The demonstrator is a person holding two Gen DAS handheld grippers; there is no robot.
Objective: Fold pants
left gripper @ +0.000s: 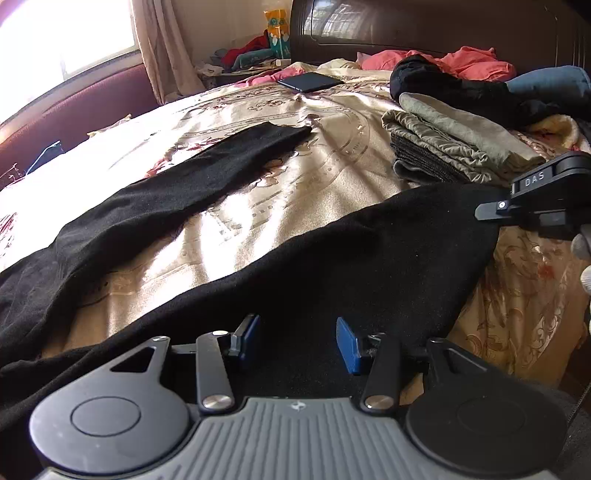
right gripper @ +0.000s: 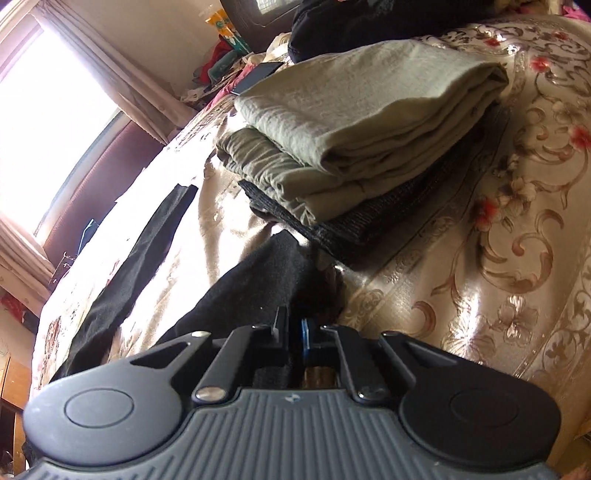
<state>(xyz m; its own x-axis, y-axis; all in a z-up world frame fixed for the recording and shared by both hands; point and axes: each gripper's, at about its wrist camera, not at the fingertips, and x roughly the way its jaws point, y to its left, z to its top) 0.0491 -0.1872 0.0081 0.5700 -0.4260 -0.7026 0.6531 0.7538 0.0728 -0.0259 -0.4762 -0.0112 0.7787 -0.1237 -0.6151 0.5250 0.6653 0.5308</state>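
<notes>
A pair of black pants lies spread across a bed covered with a shiny beige bedspread patterned with scrolls and red flowers. One leg stretches away toward the sunlit far side of the bed; the other leg runs across the near part toward the right.

The left gripper hovers low over the near leg, its blue-padded fingers spread apart with black cloth beneath them, not pinched.

The right gripper has its jaws pressed together on the end of that near pant leg. In the left wrist view its black tip meets the cloth's right edge, with a gloved hand just behind it.

Just beyond the held cloth sits a stack of folded clothes: pale green garments on top of a dark grey one. Farther back lie a dark phone, loose black and coral clothing, and a dark headboard. Curtains hang beside a bright window.
</notes>
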